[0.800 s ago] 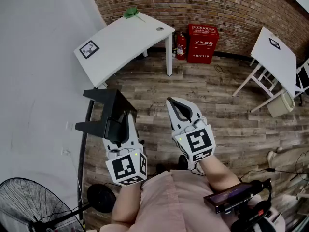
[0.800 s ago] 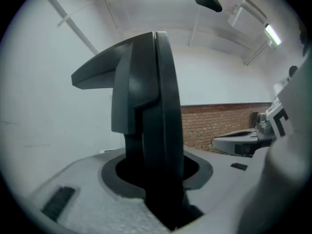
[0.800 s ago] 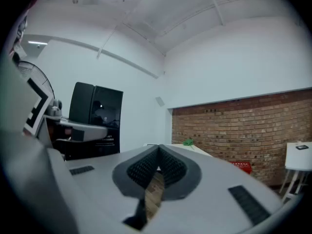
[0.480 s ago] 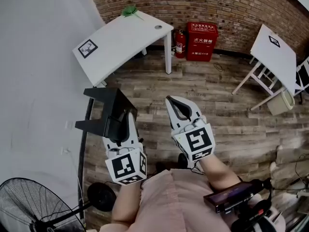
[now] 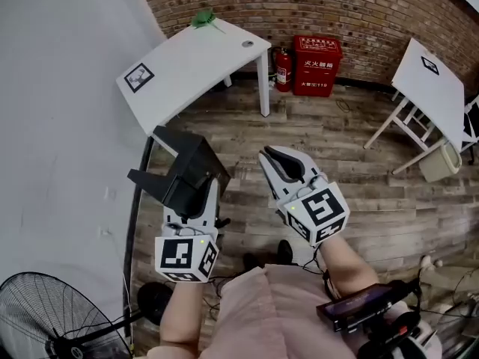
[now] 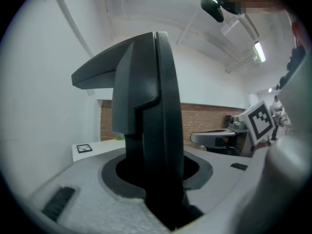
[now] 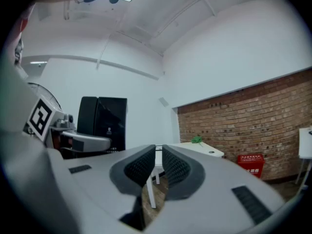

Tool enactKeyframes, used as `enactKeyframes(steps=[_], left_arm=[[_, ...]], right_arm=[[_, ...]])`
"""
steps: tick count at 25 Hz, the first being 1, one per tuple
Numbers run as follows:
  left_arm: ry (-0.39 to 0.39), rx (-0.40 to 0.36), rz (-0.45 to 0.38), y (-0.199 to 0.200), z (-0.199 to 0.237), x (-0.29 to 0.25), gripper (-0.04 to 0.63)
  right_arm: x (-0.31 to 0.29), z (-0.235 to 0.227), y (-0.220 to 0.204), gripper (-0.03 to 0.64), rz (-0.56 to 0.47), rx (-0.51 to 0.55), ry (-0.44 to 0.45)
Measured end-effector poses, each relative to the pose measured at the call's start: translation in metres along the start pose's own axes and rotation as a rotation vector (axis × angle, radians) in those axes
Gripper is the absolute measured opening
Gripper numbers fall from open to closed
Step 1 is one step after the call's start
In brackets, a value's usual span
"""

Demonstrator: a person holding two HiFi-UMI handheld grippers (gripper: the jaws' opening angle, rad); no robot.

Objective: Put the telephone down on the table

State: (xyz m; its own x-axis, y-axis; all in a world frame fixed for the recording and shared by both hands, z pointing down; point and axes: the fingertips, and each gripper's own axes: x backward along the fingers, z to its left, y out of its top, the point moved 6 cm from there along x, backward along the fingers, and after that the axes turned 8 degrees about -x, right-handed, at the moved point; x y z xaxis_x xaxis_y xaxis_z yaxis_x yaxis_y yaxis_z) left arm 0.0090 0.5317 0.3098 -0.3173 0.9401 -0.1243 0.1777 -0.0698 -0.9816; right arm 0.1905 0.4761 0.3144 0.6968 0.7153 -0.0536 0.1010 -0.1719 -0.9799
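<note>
The black telephone (image 5: 183,172) is in the air over the wooden floor, with my left gripper (image 5: 196,189) shut on its lower edge. Up close in the left gripper view the telephone (image 6: 151,106) stands on edge, wedged between the two pads (image 6: 117,179). My right gripper (image 5: 283,161) hovers to its right, level, shut, holding nothing; its pads (image 7: 141,167) show only a thin slit. The white table (image 5: 187,58) with a square marker (image 5: 139,75) stands ahead at the upper left, well beyond both grippers. The right gripper view catches the telephone (image 7: 102,123) from the side.
A green object (image 5: 203,19) lies at the table's far corner. A fire extinguisher (image 5: 283,69) and a red box (image 5: 316,66) stand against the brick wall. A second white table (image 5: 434,81) and a bin (image 5: 438,161) are at right, a fan (image 5: 45,320) at bottom left.
The left gripper has rolled, tipping the telephone over towards the right and slightly forward. The right gripper has shifted a little to the right, still shut.
</note>
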Motion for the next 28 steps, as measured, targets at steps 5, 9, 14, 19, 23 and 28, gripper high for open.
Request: enactKeyframes(steps=[5,9,14,19,23,28], left_arm=[[-0.227,-0.021,-0.038,0.020,-0.008,-0.012,0.167],[-0.447,-0.038,-0.049,0.040,-0.020,-0.021,0.167],[-0.593,-0.050,-0.080,0.050,-0.045,-0.021,0.167],[-0.644,-0.052,-0.067,0.045,-0.068,-0.026,0.167],[-0.681,-0.026,-0.046,0.032,-0.075,-0.032,0.167],[-0.696,0.030,-0.028,0.011,-0.063,-0.046,0.169]], right_arm=[[-0.001,-0.011,0.028,0.177,0.001,-0.105,0.259],[0.006,-0.008,0.060,0.282,-0.014,-0.202,0.568],[0.014,-0.004,0.076,0.311,-0.008,-0.181,0.766],[0.018,0.003,0.081,0.311,0.022,-0.157,0.903],[0.009,0.006,0.074,0.284,0.045,-0.173,0.950],[-0.015,0.003,0.057,0.190,0.084,-0.200,0.953]])
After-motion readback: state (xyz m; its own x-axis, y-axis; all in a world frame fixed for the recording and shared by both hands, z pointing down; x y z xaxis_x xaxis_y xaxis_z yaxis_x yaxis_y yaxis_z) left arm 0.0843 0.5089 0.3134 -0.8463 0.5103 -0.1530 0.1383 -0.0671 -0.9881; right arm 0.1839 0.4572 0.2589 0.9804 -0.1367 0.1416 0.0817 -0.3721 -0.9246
